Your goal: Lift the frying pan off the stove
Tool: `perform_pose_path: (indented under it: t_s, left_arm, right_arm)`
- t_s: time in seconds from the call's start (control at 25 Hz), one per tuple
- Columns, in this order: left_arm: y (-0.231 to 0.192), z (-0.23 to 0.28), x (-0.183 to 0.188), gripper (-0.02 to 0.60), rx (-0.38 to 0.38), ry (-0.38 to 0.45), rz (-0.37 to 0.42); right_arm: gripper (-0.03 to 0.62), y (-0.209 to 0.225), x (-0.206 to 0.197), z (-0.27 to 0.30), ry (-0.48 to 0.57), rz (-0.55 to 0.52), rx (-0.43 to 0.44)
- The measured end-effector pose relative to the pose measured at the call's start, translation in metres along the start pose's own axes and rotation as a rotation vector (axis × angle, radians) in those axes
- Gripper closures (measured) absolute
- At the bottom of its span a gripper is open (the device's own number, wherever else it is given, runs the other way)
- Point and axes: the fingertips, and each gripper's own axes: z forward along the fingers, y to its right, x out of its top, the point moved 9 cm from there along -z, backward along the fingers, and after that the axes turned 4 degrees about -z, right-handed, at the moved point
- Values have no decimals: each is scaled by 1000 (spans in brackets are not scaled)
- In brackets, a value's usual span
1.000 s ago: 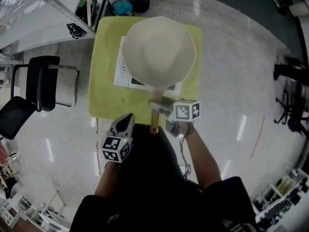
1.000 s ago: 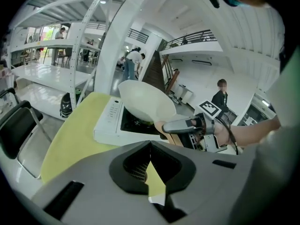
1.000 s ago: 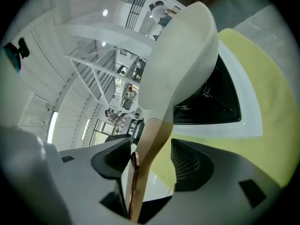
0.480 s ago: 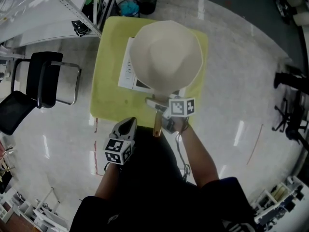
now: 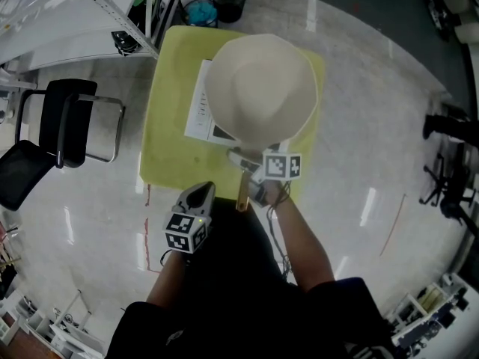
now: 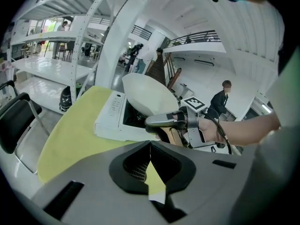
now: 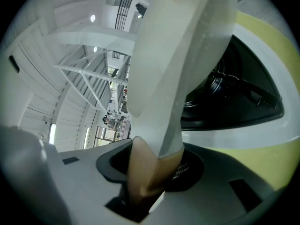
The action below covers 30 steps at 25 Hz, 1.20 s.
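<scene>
Right gripper [image 7: 149, 171], jaws just closing, grips the handle [image 5: 242, 194]. The handle runs straight ahead from the fingers to the pan [image 5: 260, 88] on the stove [image 5: 197, 105]. Left gripper [image 6: 150, 146], pinched together and empty, is farther off.

The frying pan [image 5: 260, 88] lies over the stove [image 5: 199, 109] on the table [image 5: 168, 144].

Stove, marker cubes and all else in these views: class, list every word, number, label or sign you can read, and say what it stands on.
No word or number can be read in any view.
Stove panel: a few small printed marks, too small to read.
Left cube: black-and-white square pattern, no letters.
Right cube: the same kind of pattern, no letters.
</scene>
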Motion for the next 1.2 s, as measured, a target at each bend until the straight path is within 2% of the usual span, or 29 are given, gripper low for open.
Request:
perform_pose_path:
  t_s: [0.32, 0.92, 1.2]
  left_arm:
    - [0, 7, 0, 537, -15, -17, 12]
    - [-3, 6, 7, 537, -30, -14, 38]
    - [-5, 3, 9, 537, -36, -16, 44]
  right_arm:
    - [436, -1, -2, -2, 20, 36, -5]
    - [435, -12, -4, -6, 62, 83, 37]
    - [424, -24, -1, -9, 69, 22, 9]
